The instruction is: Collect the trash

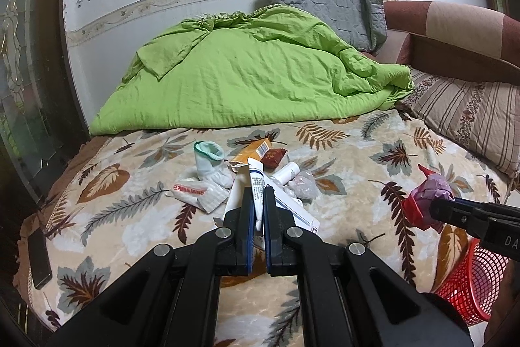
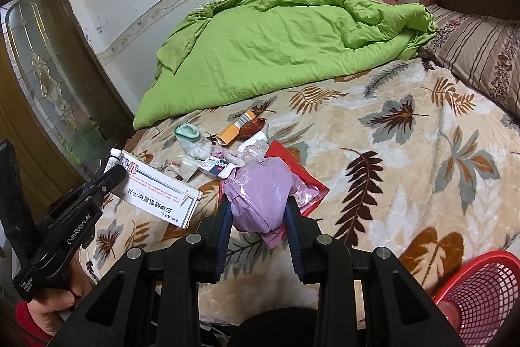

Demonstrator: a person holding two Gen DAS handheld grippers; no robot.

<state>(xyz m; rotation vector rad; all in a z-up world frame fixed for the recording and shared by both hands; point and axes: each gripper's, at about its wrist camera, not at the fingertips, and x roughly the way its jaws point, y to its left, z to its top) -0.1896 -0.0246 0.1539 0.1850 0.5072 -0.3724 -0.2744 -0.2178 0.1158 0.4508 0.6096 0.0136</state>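
Note:
My left gripper [image 1: 259, 191] is shut on a white tube with a blue band [image 1: 255, 174], which stands up between the pads above the leaf-patterned bedspread [image 1: 357, 152]. A white medicine box [image 2: 159, 187] lies right under and beside that gripper [image 2: 118, 171]; whether they touch I cannot tell. My right gripper [image 2: 258, 200] is shut on a crumpled pink plastic bag with a red wrapper [image 2: 260, 181], held off the bed; in the left wrist view the bundle [image 1: 425, 200] hangs at the right. A red mesh basket [image 2: 481, 291] stands at the bed's near right edge.
Loose trash lies mid-bed: a white and green sock-like piece [image 1: 211, 165], an orange carton [image 1: 252, 152], a dark red wrapper [image 1: 274, 156], a small white bottle [image 1: 287, 171], clear wrappers [image 1: 198, 192]. A green quilt [image 1: 253, 70] and pillows [image 1: 471, 113] lie behind. A dark phone [image 1: 39, 259] lies at the left edge.

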